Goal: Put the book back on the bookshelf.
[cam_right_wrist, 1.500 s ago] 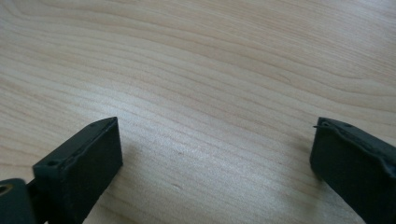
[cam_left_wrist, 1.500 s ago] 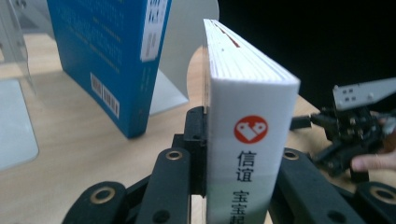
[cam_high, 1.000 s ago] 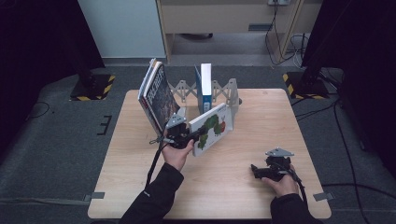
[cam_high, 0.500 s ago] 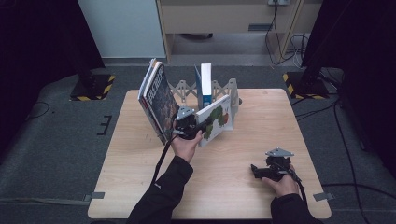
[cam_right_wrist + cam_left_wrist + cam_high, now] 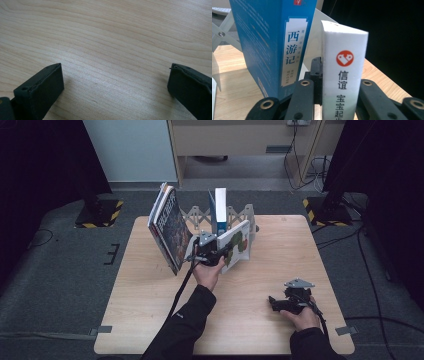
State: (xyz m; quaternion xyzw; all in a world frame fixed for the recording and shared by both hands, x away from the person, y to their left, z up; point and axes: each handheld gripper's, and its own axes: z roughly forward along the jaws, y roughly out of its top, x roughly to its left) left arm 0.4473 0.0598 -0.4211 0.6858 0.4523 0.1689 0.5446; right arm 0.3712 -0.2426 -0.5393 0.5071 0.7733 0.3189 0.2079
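At the left of the surface [image 5: 150,320], a stack of magazines [image 5: 169,227] is leaning against the folding rack [image 5: 200,215]. Just right of it, the left tongs [image 5: 215,254] are clenching a white book [image 5: 342,75] by its spine, holding it upright beside a blue book [image 5: 274,37] standing in the rack. Well apart at the right, the right tongs [image 5: 115,82] are resting released, jaws spread wide over bare wood.

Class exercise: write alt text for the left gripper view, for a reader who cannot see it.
A white book, spine facing the camera with a red logo and black Chinese characters, is clamped between the left gripper's two black jaws. Beside it stands a blue book with a white spine label, on a pale wooden table.
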